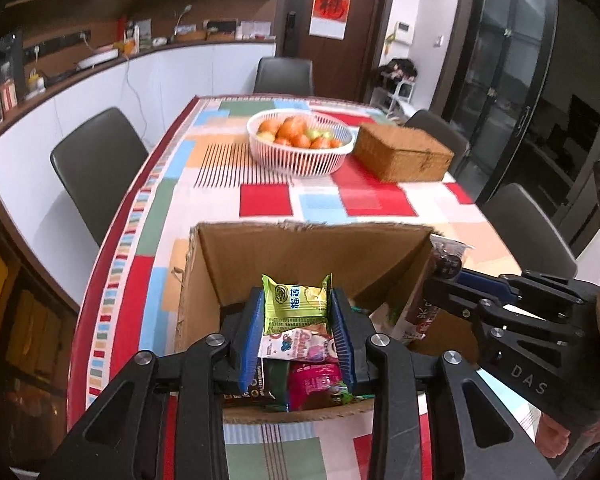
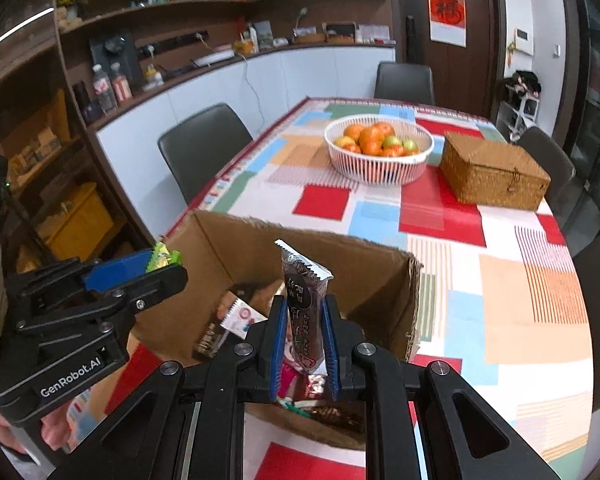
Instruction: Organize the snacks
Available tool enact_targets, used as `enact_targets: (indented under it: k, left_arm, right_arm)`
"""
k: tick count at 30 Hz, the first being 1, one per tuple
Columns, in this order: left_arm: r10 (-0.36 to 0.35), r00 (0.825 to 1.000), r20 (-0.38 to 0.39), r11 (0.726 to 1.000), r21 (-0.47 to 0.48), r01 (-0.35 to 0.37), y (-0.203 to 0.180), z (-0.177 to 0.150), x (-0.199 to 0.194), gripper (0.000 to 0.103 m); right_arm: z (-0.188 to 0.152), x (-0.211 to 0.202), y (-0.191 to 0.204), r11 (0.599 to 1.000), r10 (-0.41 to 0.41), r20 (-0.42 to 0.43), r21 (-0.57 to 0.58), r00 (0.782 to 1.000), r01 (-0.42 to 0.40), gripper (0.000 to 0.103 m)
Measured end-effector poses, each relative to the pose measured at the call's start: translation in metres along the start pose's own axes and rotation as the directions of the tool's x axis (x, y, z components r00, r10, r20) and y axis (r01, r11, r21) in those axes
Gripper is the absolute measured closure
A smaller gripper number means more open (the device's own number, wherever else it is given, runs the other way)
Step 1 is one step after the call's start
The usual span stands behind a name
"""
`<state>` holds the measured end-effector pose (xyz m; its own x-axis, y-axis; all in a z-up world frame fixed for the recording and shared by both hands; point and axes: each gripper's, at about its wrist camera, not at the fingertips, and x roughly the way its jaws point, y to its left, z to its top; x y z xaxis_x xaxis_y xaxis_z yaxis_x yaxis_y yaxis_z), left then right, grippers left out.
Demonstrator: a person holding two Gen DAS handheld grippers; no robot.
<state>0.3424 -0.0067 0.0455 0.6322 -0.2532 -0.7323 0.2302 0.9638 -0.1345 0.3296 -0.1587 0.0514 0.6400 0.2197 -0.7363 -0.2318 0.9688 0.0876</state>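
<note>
Now both grippers hover over the open brown cardboard box near the table's front edge, the left gripper clamping a green snack packet, the right gripper pinching a dark brown snack bar; next, likely lowering and releasing both inside.

Illumination is even indoor light from overhead, moderately bright on the table and dimmer toward the shelving at the left. Shadows are soft: the fruit basket casts a short striped one on the cloth. Both views show strong fisheye curvature, with black vignetting in the corners. Slight motion blur softens the frame edges (counter lines smear); the glass cabinet carries faint reflections.
</note>
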Motion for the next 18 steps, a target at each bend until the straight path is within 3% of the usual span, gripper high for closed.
enact_targets:
  k: [4,6,10,18]
  left_arm:
    - [0.059,0.998,-0.038,0.998,0.009,-0.059,0.000,-0.006,0.013,0.055]
    - [0.082,0.996,-0.025,0.997,0.010,-0.081,0.000,-0.012,0.009,0.054]
    - [0.087,0.996,0.006,0.996,0.010,-0.087,0.000,-0.023,-0.004,0.047]
    - [0.135,0.982,0.134,0.991,-0.002,-0.136,-0.009,-0.047,-0.054,0.029]
  right_arm:
    - [0.000,0.024,-0.006,1.000,0.004,-0.081,0.021,0.997,-0.002,0.083]
    - [-0.003,0.029,-0.009,0.999,-0.010,-0.111,0.040,0.994,0.015,0.063]
    - [-0.013,0.018,-0.010,0.998,-0.055,-0.060,0.026,0.997,0.056,0.062]
    - [-0.034,-0.024,0.002,0.995,-0.100,0.056,-0.004,0.993,0.100,0.041]
